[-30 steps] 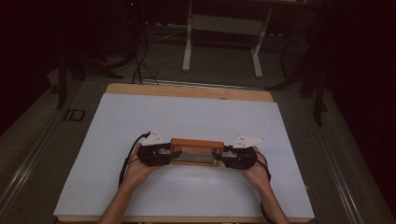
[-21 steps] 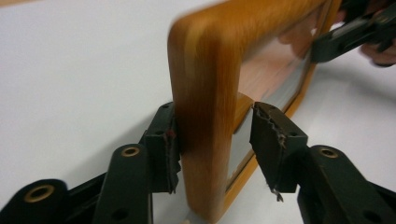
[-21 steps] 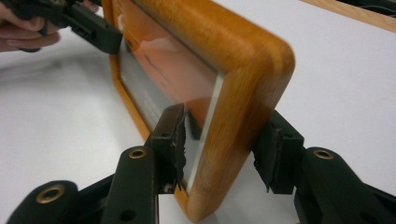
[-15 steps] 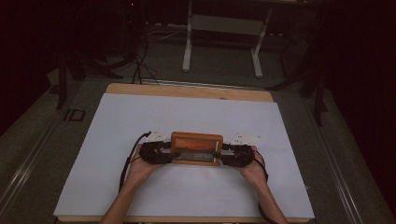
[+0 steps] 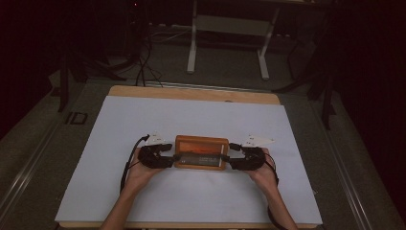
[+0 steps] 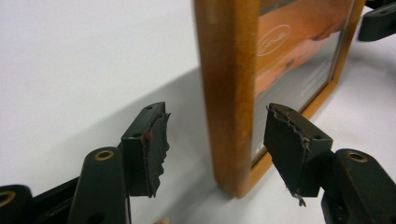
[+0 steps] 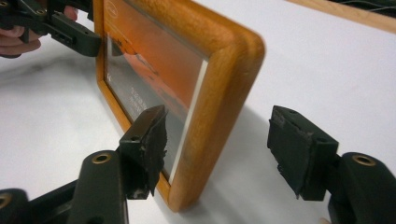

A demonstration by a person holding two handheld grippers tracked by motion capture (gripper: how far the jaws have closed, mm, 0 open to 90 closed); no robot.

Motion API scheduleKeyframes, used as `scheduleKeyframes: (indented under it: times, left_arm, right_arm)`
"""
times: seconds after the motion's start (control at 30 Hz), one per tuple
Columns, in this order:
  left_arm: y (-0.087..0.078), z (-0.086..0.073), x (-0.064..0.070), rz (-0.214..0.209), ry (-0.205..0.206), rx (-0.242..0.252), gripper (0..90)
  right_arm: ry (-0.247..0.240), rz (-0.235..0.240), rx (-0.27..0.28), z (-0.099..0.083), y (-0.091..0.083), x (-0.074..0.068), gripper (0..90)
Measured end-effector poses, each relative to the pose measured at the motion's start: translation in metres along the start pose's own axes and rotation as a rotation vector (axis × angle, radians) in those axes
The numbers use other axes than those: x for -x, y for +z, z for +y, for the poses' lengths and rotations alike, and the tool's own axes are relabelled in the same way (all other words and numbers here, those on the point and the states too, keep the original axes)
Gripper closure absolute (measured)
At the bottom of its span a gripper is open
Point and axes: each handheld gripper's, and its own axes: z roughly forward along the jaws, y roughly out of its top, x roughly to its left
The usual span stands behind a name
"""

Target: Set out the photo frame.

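On the bench stands one wooden picture frame, upright at its middle; your two claws, left claw and right claw, gape wide astride its ends, gripping nothing.

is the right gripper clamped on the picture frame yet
No, in the right gripper view the right gripper has its jaws spread to either side of the picture frame edge, with gaps showing.

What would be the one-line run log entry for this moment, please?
left gripper: open, jaws astride frame edge | right gripper: open, astride opposite edge | wooden picture frame: standing on white table cover, ungripped
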Motion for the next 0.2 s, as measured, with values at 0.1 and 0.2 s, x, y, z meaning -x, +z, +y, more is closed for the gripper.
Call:
scheduleKeyframes:
  times: [0.1,0.2]
  left_arm:
    - [-0.008,-0.003,-0.008,0.005,-0.025,0.007,37.0]
    - [-0.016,-0.005,-0.016,0.025,-0.045,0.011,36.9]
  right_arm:
    - [-0.008,0.005,0.009,0.000,-0.010,0.004,34.8]
    - [-0.002,0.004,0.019,0.000,-0.018,0.009,34.6]
